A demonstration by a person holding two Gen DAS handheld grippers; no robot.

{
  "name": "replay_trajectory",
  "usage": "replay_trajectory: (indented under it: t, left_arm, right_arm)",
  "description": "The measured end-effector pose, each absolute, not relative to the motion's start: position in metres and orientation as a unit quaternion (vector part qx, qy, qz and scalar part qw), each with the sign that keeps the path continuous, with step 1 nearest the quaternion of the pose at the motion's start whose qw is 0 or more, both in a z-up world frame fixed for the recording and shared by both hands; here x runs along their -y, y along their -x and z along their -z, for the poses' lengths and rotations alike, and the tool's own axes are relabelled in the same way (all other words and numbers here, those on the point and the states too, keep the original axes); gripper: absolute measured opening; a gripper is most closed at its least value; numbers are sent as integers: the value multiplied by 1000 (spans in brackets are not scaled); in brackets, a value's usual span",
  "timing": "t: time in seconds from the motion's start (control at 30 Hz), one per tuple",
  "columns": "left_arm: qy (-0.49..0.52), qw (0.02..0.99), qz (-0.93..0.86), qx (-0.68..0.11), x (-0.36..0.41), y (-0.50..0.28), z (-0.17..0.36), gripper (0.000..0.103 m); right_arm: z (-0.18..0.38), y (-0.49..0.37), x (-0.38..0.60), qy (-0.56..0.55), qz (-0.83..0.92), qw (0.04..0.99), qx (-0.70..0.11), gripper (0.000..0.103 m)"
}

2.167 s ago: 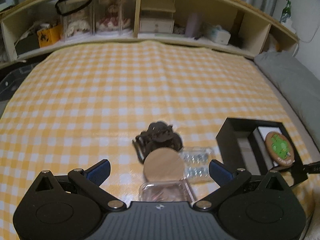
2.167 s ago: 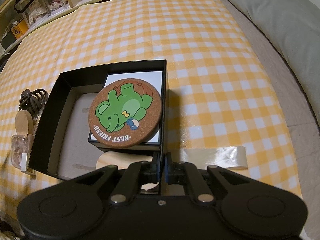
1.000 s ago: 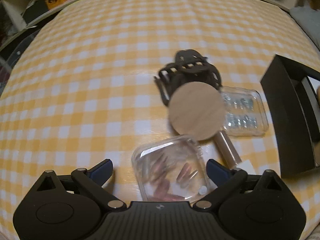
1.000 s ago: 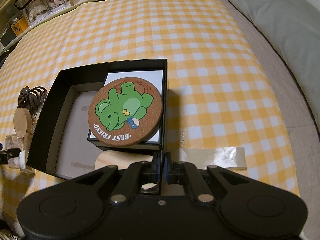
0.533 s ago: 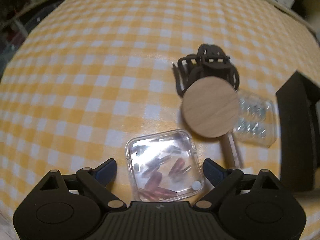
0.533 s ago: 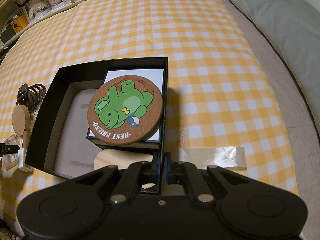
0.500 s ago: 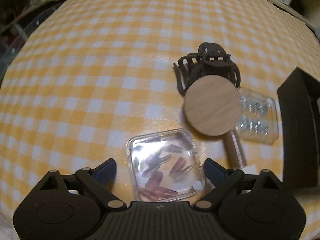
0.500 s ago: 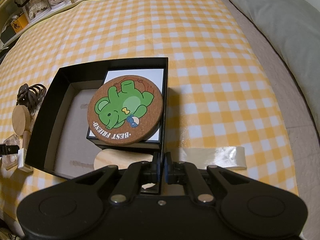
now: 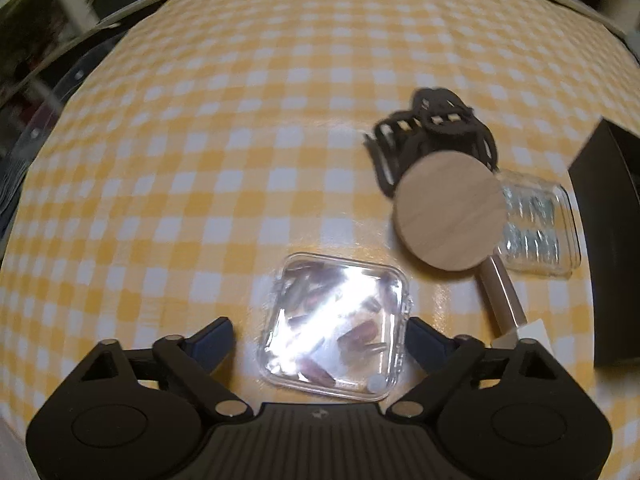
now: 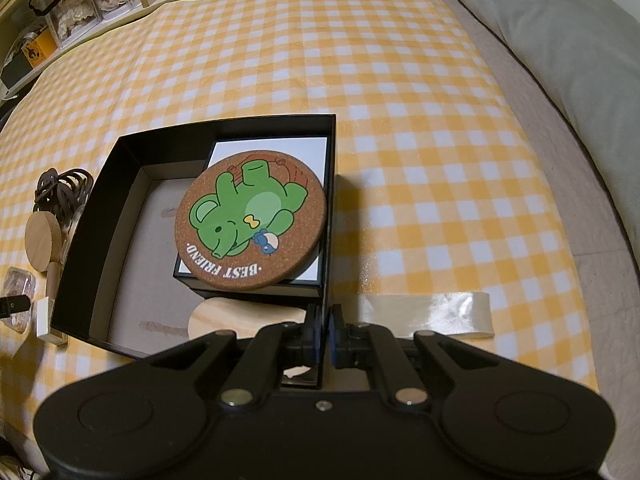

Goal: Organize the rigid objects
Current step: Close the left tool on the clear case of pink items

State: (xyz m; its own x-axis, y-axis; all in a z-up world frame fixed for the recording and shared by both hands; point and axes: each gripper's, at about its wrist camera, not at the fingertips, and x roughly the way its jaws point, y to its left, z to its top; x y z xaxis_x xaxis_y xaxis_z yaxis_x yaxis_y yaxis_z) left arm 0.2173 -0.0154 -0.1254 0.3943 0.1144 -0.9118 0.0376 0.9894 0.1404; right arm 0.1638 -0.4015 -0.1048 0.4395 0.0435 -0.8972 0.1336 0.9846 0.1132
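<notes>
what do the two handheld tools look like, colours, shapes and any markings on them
Both look alike. The left tool has a matte black body with a ribbed centre panel bearing a tiny pale logo, two round housings at its sides, angular black linkage arms with silver pivot pins, and dark blue pads on the fingers. The right tool shows the same black housings, silver pins and blue pads. No cables, sleeves or hands are visible.

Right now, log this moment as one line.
left gripper: closing around clear square case, right pad touching, left apart | right gripper: shut on black box wall | cork coaster: in box
</notes>
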Motion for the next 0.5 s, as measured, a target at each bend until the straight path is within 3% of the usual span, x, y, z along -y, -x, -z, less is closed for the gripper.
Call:
replay_trajectory:
  t: [0.13, 0.5]
  left_arm:
    - [-63, 830, -7, -554, 15, -217, 127, 78]
    - [25, 846, 15, -532, 10, -216, 90, 77]
  right_arm:
    - [105, -164, 401, -83, 27, 844, -529, 5]
    - [105, -164, 401, -83, 27, 844, -529, 5]
